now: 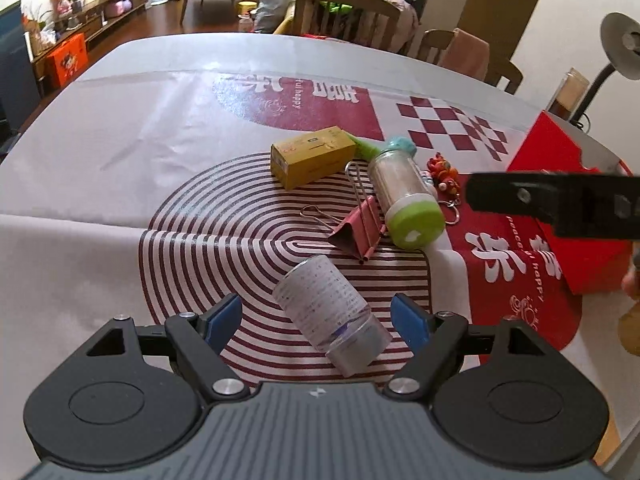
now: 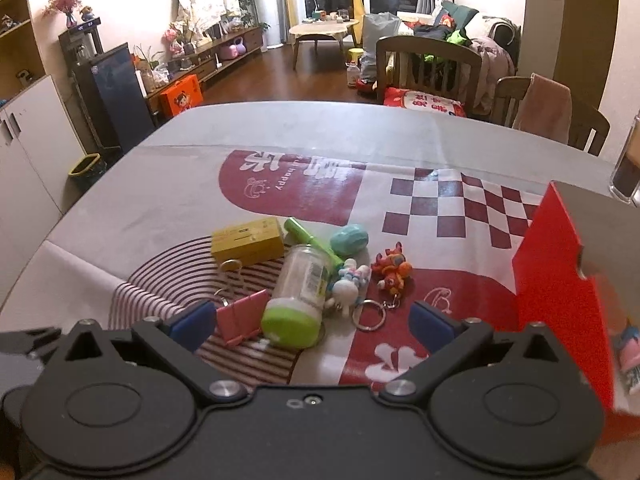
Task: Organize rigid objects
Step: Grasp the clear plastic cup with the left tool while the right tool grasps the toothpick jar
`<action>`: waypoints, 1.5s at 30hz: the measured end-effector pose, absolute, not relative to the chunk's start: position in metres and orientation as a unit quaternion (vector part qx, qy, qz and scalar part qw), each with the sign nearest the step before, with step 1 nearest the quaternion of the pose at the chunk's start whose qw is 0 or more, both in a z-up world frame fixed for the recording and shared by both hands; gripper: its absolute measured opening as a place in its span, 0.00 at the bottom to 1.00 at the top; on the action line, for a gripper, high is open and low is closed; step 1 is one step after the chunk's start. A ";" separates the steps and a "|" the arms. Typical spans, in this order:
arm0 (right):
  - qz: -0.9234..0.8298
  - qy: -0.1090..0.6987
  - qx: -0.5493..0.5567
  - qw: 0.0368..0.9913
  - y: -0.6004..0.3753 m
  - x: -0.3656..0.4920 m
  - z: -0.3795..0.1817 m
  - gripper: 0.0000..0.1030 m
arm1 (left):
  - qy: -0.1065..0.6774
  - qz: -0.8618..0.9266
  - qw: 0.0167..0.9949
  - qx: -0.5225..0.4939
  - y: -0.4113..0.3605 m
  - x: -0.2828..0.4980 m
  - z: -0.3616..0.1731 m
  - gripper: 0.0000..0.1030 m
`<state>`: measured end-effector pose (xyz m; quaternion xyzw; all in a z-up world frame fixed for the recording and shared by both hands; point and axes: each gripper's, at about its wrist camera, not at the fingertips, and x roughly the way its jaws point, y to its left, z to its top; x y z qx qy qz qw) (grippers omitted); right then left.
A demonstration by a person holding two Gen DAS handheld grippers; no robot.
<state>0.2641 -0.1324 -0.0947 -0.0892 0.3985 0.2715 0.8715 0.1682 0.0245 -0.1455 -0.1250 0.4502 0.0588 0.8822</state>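
Observation:
My left gripper is open low over the table, its blue pads on either side of a small clear bottle with a white label. The bottle lies on its side and neither pad touches it. My right gripper is also open, just in front of a green-lidded jar lying on its side and a pink binder clip. Behind these lie a yellow box, a green pen, a teal egg shape, a white bunny keychain and an orange toy keychain.
An open red box stands at the right edge of the patterned tablecloth. A desk lamp and a glass stand at the far right. Wooden chairs line the far side.

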 end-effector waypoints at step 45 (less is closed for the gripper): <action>0.235 0.451 -0.102 0.855 -0.089 0.305 -0.134 0.41 | 0.449 0.069 0.884 -0.114 0.017 0.173 -0.165 0.54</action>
